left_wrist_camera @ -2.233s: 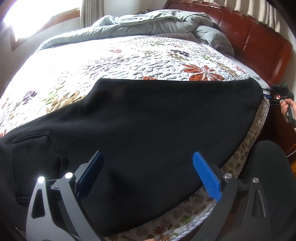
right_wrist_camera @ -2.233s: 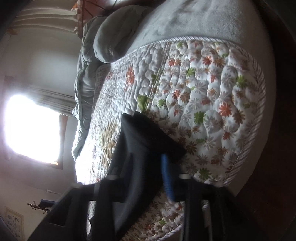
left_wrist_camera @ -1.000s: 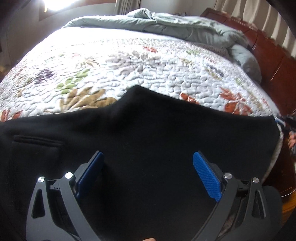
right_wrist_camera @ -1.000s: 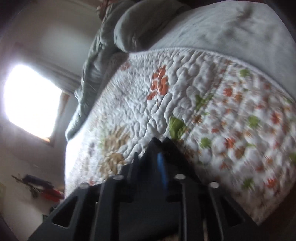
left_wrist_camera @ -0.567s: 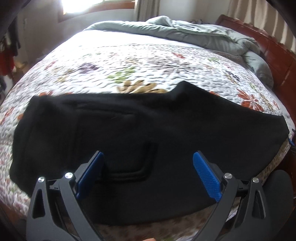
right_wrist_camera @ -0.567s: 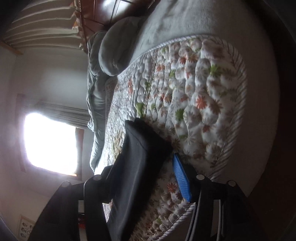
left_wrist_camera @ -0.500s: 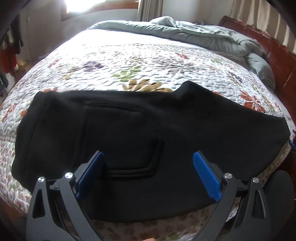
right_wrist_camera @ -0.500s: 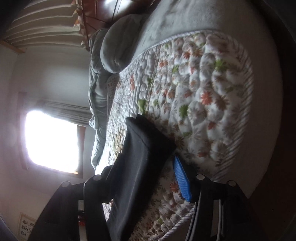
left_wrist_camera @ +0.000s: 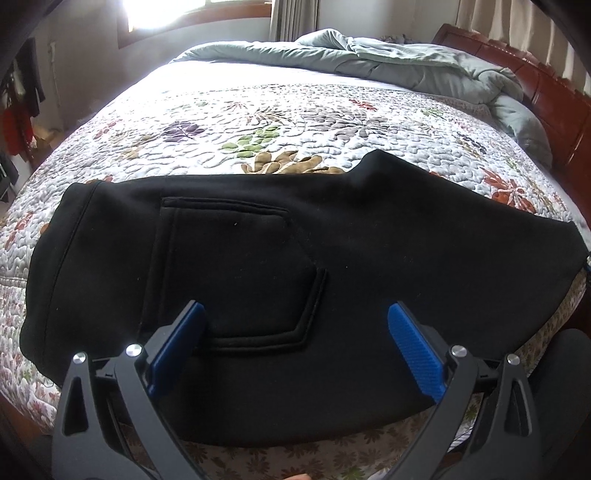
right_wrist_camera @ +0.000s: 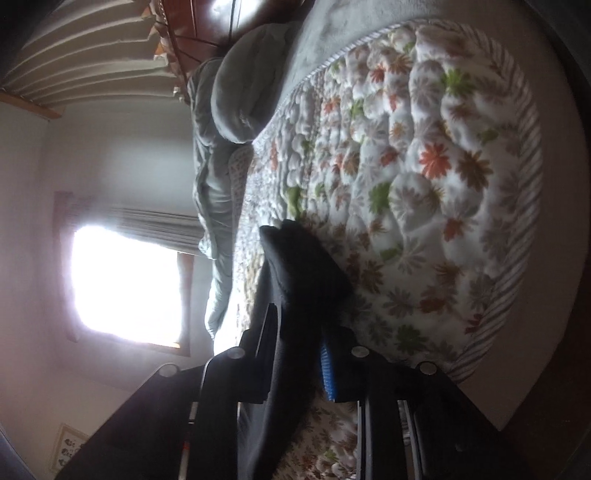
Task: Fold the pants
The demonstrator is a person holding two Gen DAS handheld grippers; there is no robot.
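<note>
Spreading wide across the bottom of the left wrist view, the left gripper [left_wrist_camera: 295, 347] is seen with its two blue pads [left_wrist_camera: 415, 350] far apart and nothing caught between them. Just beyond it, black pants [left_wrist_camera: 332, 266] are laid flat across the middle of the frame, folded lengthwise, with the waistband at the left and the leg end at the right edge. A stitched back pocket [left_wrist_camera: 236, 273] is seen left of centre. The pants are spread on a white floral quilt [left_wrist_camera: 295, 118] covering the bed. Farther back, a rumpled grey-green blanket [left_wrist_camera: 388, 62] is bunched along the upper right, beside a reddish wooden headboard [left_wrist_camera: 554, 92]. A bright window [left_wrist_camera: 166, 7] is seen at the upper left.

In the right wrist view, which is rolled sideways, the right gripper [right_wrist_camera: 295, 354] is seen at the lower centre with its jaws closing on the end of the pants [right_wrist_camera: 295, 280]; dark cloth fills the gap between them. One blue pad [right_wrist_camera: 328, 373] is pressed against the fabric. The quilt [right_wrist_camera: 424, 166] fills the right of the frame.
</note>
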